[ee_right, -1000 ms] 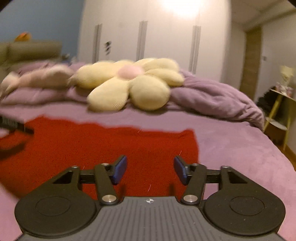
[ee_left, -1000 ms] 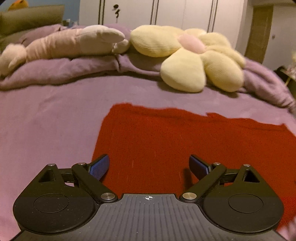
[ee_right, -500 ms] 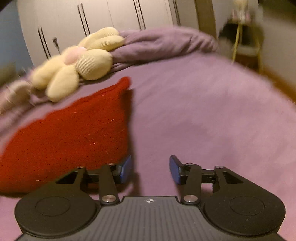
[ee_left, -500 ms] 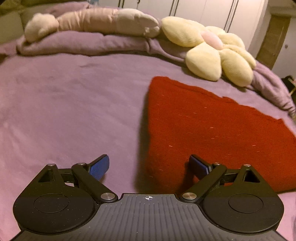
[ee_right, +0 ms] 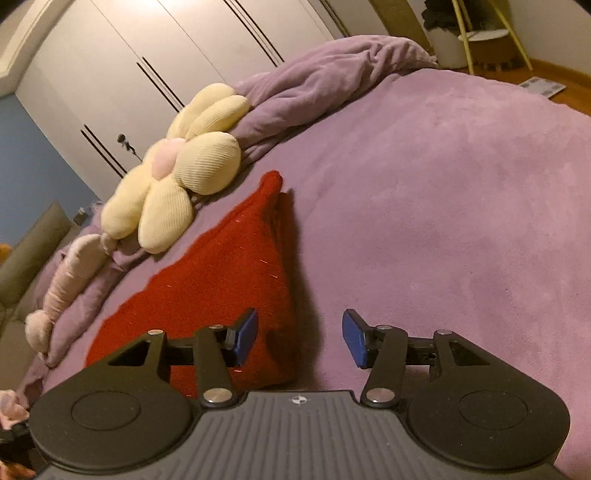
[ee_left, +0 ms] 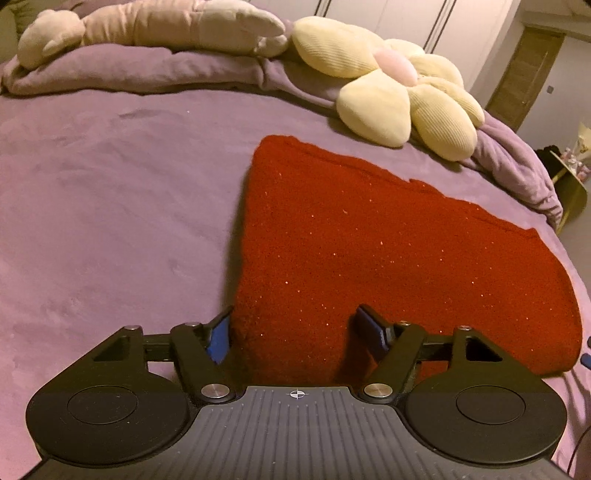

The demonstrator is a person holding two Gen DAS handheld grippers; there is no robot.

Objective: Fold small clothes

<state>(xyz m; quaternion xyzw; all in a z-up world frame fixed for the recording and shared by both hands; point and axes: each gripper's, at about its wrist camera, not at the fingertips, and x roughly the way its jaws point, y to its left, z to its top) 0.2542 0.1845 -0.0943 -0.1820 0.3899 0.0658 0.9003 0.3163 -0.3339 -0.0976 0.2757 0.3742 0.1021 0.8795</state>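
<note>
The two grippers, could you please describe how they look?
Left gripper and right gripper match: matte black bodies with ribbed centre plates, a small crosshair mark, round disc housings, silver pivot screws, angled black linkages and blue fingertip pads. No sleeves show.

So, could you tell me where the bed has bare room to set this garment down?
Bare purple bedspread lies left of the red knitted garment, and more right of it in the right wrist view. The far edge is crowded: yellow flower-shaped cushion, long pink plush toy.

A yellow flower cushion (ee_left: 402, 92) lies on a rumpled purple duvet (ee_left: 140, 70) beside a long pink plush (ee_left: 155, 26).
</note>
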